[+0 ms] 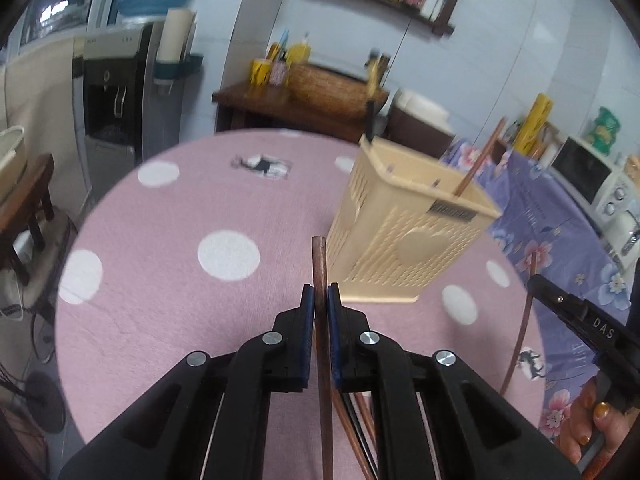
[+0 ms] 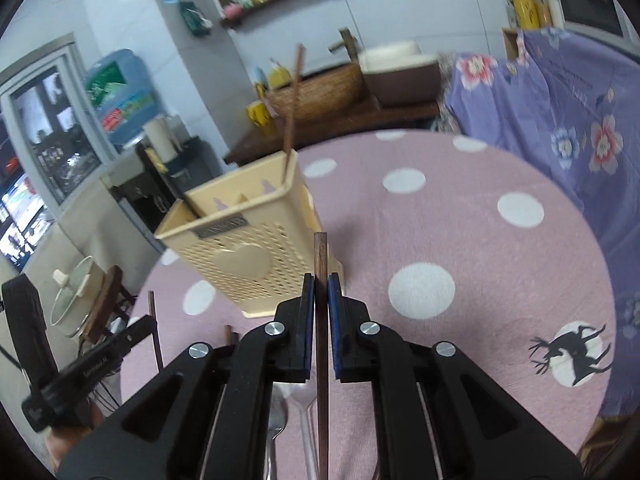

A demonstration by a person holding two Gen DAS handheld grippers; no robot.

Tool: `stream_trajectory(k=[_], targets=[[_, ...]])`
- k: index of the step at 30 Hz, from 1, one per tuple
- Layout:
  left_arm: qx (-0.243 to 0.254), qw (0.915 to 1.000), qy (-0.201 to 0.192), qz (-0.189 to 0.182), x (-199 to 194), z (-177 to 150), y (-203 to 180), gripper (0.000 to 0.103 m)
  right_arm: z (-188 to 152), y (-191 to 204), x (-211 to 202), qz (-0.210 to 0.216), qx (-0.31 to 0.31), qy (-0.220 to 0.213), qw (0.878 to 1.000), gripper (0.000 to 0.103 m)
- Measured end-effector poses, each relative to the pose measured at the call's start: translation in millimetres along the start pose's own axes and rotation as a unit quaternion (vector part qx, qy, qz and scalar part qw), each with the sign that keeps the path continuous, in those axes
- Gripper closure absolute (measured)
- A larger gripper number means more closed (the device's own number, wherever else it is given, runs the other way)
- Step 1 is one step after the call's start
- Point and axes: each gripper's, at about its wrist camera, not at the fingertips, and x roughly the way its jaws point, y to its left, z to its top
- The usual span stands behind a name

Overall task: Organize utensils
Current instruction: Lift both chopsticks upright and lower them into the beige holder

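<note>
The left gripper is pinching its jaws nearly together, pointing downward. The right gripper is doing likewise, a hand gripping its handle.

Only legible txt: "DAS" on the right gripper body; other labels too blurred.

Soft even daylight, motion blur, fisheye-warped edges

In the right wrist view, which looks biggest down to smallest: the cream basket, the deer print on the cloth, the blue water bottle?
As they look in this view:
1. Cream basket, clearly the largest.
2. Blue water bottle and deer print look about alike; the bottle stands far back and is surely bigger in reality, so I won't rank them.
</note>
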Motion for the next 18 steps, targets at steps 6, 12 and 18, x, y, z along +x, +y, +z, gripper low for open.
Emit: stream_trajectory(k=[6, 12, 18], targets=[[0.017, 0.9981, -0.057, -0.016, -47.7, 4.7, -5.7, 0.095, 1.8, 14.9, -48.3, 0.017, -0.034, -0.041, 0.998, 0.095], [0.026, 0.9960, -0.083, -0.023, -71.4, -0.3, -7.2, 0.095, 0.6, 19.9, -71.0, 0.018, -0.049, -0.056, 0.997, 0.095], [0.031, 0.9948, -0.093, -0.027, -82.3, -1.3, -9.6, 0.095, -3.4, 22.4, -78.0, 0.020, -0.057, -0.059, 0.996, 0.095]])
